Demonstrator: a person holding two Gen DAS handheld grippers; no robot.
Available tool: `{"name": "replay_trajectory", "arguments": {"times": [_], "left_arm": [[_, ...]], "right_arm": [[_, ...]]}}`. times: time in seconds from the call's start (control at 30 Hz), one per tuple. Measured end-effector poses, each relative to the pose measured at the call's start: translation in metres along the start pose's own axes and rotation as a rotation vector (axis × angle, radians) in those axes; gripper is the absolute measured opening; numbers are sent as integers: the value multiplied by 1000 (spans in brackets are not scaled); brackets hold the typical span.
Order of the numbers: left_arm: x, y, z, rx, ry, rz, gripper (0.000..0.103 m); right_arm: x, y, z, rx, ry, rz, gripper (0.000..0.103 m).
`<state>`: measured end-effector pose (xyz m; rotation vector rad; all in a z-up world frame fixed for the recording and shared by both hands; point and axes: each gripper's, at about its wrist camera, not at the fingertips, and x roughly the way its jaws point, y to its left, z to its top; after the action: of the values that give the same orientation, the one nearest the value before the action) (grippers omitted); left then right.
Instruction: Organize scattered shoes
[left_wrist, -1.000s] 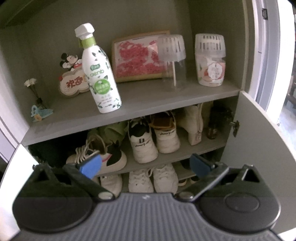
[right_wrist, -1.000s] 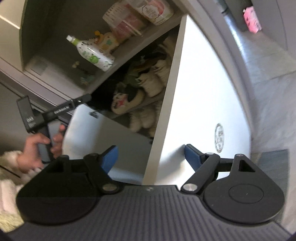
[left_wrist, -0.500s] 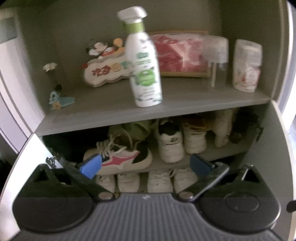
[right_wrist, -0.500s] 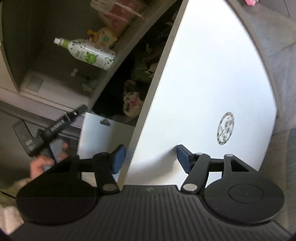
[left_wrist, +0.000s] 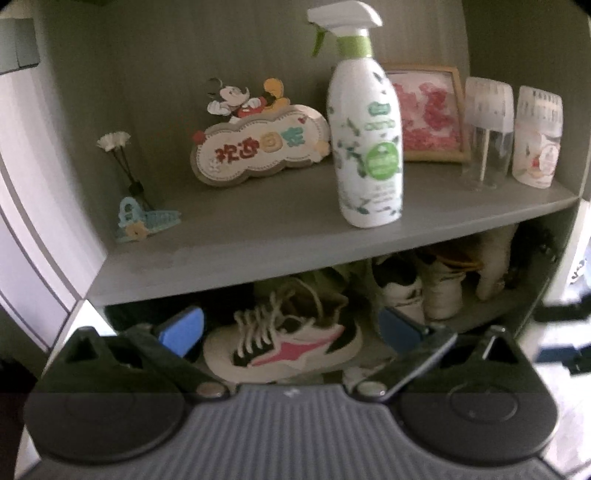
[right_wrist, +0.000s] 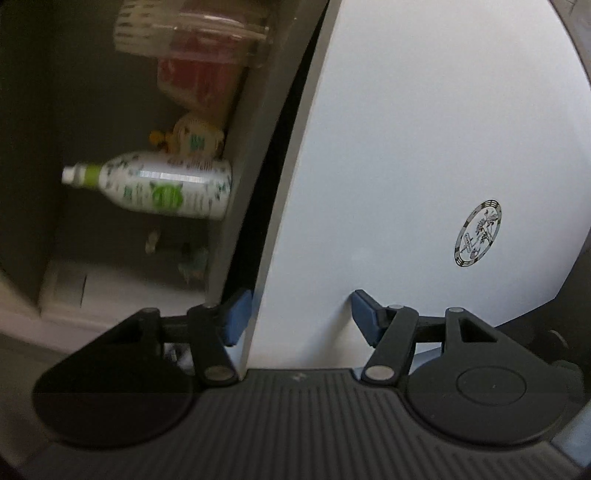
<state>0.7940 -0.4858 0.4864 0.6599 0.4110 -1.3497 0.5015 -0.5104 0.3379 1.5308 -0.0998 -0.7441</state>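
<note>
A white sneaker with a pink stripe lies on the shoe shelf under the grey shelf board. To its right stand several more pale shoes. My left gripper is open in front of the sneaker, with a blue finger on either side of it in the image and nothing held. My right gripper is open and straddles the edge of the white cabinet door. Its left pad lies close to the door's edge. The door hides the shoes in the right wrist view.
On the upper shelf stand a white and green spray bottle, a cartoon welcome sign, a framed red picture, two freshener jars and a small flower ornament. The door carries a round sticker.
The left view has swung left and closer, so the pink-striped sneaker now sits between the fingers. The right gripper has moved onto the door's edge, and the door now covers the shoes.
</note>
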Motion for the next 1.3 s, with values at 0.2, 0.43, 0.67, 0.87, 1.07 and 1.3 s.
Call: {"name": "replay_trajectory", "arguments": {"times": [0.2,0.43,0.67,0.87,1.07,1.3], "left_arm": [[1,25,-9,-5,-5,10,103],[-2,40,-11,-133,34,81,103],[-28,31,-17,-290,54,200,103],[-67,-21,-39,-395,105,280,103],[-105,-89,-64,-412,159,314,103],[-149,-161,-91,-431,199,334,103]], "right_arm": [[28,-23,-3,136,-103,132,63],[51,-24,13,173,-124,161,64],[43,-21,45,105,7,153,63],[-11,-7,66,-197,172,64,63],[-77,-5,61,-465,290,-27,63],[-133,-18,35,-643,362,-80,63]]}}
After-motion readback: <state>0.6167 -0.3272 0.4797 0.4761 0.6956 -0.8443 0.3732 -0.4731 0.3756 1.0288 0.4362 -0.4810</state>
